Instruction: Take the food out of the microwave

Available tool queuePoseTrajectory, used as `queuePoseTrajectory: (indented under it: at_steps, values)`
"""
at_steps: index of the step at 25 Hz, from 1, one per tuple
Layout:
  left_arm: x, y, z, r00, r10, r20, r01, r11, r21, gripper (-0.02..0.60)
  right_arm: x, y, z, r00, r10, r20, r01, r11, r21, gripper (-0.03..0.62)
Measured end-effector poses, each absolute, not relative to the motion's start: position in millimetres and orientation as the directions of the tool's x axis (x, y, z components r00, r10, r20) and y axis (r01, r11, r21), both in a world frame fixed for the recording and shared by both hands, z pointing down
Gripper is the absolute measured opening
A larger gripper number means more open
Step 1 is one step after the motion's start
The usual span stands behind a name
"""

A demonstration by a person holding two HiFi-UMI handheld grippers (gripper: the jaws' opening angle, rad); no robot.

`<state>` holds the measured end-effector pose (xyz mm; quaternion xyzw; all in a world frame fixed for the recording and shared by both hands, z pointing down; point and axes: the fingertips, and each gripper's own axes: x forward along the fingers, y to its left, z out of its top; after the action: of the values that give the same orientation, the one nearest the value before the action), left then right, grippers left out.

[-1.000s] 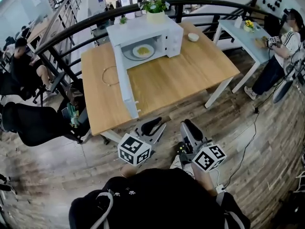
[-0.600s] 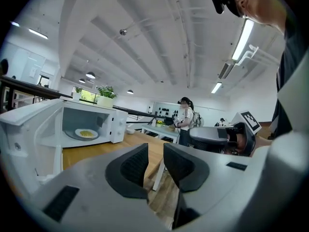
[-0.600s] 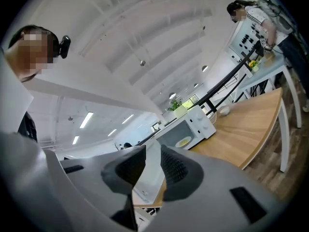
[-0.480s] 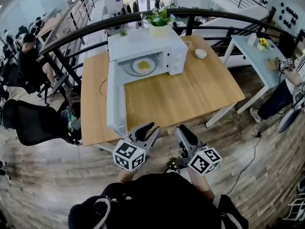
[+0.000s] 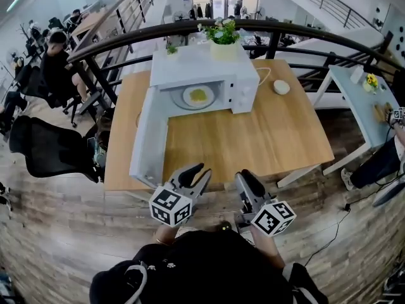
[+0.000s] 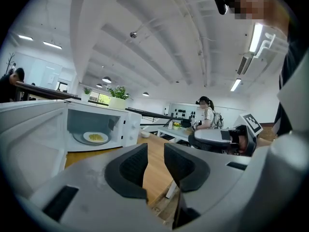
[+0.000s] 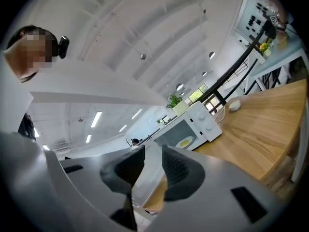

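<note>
Food: round white plate of yellow food (image 5: 198,95) sits inside the white microwave (image 5: 243,84), whose open door (image 5: 147,141) swings toward the left jaws.
Direction: ahead of both jaws, well apart, across the wooden bench (image 5: 266,144).
Left gripper (image 5: 196,173): jaws slightly apart, just been opening, nothing between.
Right gripper (image 5: 247,178): jaws slightly apart, empty.
Nearer: probably left; the plate is round, with no long axis.

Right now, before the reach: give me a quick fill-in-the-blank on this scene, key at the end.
1. The microwave door stands ____.
2. The plate of yellow food lies ____ the microwave.
3. In the head view, the small white bowl sits on the wooden table to the microwave's ____.
Missing words: open; inside; right.
</note>
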<state>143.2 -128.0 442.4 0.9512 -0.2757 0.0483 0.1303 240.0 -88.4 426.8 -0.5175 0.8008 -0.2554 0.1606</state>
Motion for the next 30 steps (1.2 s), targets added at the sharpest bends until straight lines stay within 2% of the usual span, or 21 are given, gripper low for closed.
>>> queuePoseTrajectory:
  at_steps: [7, 13, 19, 30]
  values:
    - [128, -152, 458, 0.783, -0.588, 0.204, -0.622, -0.740, 0.256, 0.091, 235, -125, 444, -0.486, -0.874, 0.023, -0.685, 0.364, -0.631, 0.115]
    - [117, -204, 459, 0.740, -0.647, 0.185, -0.670, -0.685, 0.284, 0.098, 232, -173, 446, -0.524, -0.850, 0.049, -0.661, 0.371, -0.652, 0.126]
    - [121, -269, 449, 0.729, -0.668, 0.149, -0.677, -0.671, 0.303, 0.104, 245, -230, 435, -0.505, -0.860, 0.075, -0.692, 0.351, -0.631, 0.130]
    - [119, -347, 484, 0.721, -0.669, 0.182, -0.677, -0.625, 0.388, 0.112, 241, -309, 456, -0.442, -0.885, 0.145, -0.682, 0.226, -0.696, 0.146]
